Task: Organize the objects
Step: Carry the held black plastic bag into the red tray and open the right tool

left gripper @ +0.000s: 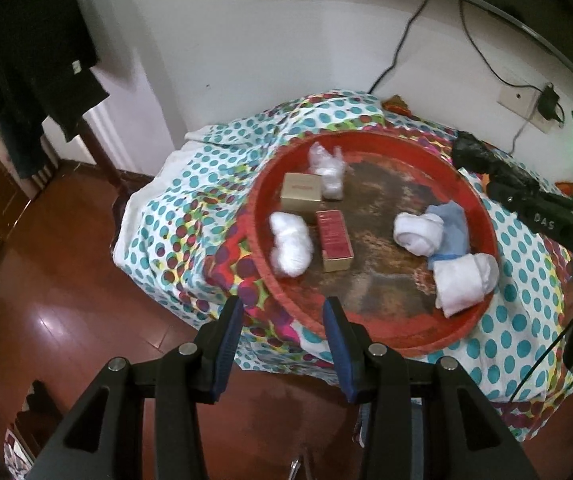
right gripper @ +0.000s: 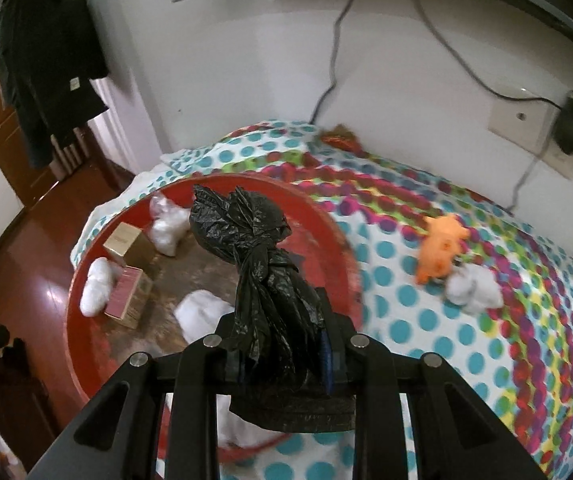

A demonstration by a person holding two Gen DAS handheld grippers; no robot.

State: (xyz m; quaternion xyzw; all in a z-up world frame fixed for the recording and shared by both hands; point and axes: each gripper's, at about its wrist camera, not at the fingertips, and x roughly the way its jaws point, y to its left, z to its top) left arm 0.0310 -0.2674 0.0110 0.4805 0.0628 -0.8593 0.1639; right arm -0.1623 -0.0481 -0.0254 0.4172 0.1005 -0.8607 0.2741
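Left wrist cam: high, off near-left edge of red tray, facing fwd/down at it. Right wrist cam: closer, over tray right edge, facing wall. Shared: tray, dotted cloth, wall.

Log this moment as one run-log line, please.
right gripper: shut on black plastic bag, over red tray | left gripper: open, empty, near tray rim | orange toy: on bedspread, outside tray
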